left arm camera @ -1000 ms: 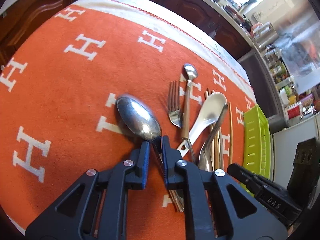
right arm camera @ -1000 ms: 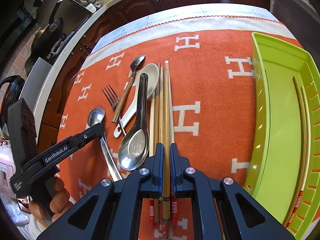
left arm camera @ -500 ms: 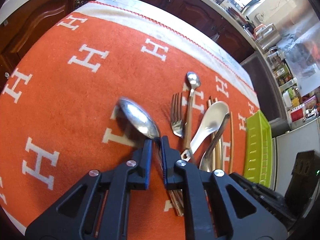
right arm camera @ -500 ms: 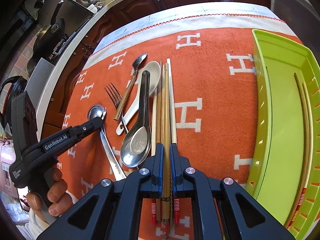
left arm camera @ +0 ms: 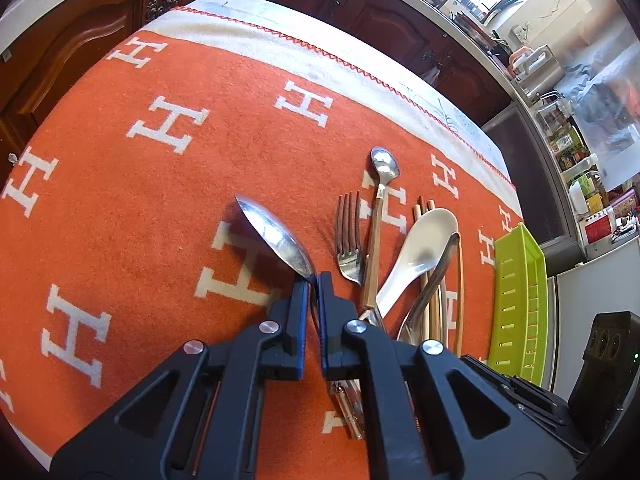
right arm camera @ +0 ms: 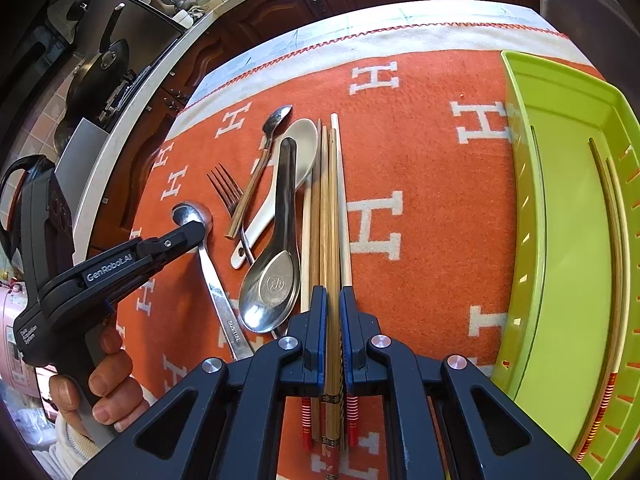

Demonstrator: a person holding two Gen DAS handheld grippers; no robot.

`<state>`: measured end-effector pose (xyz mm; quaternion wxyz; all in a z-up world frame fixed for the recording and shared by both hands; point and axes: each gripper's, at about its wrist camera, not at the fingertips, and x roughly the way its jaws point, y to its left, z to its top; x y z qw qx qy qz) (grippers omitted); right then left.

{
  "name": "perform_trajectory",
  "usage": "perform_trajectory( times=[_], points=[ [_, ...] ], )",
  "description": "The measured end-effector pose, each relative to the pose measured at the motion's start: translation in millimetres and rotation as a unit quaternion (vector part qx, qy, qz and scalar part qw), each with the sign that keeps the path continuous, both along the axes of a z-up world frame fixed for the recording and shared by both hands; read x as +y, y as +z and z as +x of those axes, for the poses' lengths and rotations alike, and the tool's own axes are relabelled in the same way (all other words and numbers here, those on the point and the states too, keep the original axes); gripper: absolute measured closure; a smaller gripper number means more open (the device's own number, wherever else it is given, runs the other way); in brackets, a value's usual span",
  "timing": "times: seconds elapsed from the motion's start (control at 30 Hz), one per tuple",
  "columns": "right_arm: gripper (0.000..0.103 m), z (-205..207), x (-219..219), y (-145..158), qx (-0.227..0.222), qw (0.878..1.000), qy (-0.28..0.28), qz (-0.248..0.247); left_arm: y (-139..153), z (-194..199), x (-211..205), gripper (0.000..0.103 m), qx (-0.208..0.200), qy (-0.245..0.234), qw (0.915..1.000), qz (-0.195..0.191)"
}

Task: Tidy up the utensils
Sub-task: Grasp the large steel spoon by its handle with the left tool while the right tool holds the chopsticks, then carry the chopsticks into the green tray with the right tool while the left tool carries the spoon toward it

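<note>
My left gripper (left arm camera: 314, 280) is closing its jaws on the neck of a large steel spoon (left arm camera: 276, 236), and the pads press on it. The spoon's bowl stands tilted on edge over the orange cloth. In the right wrist view the left gripper (right arm camera: 196, 232) covers part of that spoon (right arm camera: 224, 308). My right gripper (right arm camera: 332, 292) is shut on a brown bamboo chopstick (right arm camera: 329, 200) in a bundle of several chopsticks lying on the cloth. A green tray (right arm camera: 560, 240) at the right holds two chopsticks (right arm camera: 612, 220).
Between the grippers lie a fork (right arm camera: 226, 192), a small spoon with a wooden handle (right arm camera: 276, 118), a white ceramic spoon (right arm camera: 304, 136) and a steel soup spoon (right arm camera: 272, 288) across it. A hand (right arm camera: 108, 380) holds the left gripper. Dark cabinets ring the table.
The left fingers have drawn together on the spoon's neck, and the spoon's bowl has turned from lying flat to standing on edge. The right gripper and its chopstick have kept still.
</note>
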<state>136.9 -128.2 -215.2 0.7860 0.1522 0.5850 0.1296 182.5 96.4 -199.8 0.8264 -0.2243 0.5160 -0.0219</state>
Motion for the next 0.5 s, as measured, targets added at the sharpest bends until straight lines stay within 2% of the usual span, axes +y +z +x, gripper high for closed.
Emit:
perform_trajectory(
  times=[0.3, 0.5],
  points=[
    [0.097, -6, -10, 6, -0.006, 1.000, -0.009, 0.008, 29, -18, -13, 0.102, -0.024, -0.053, 0.9981, -0.020],
    [0.097, -15, -17, 22, -0.023, 1.000, -0.014, 0.017, 58, -40, -26, 0.102, -0.049, -0.101, 0.9929, -0.039]
  ],
)
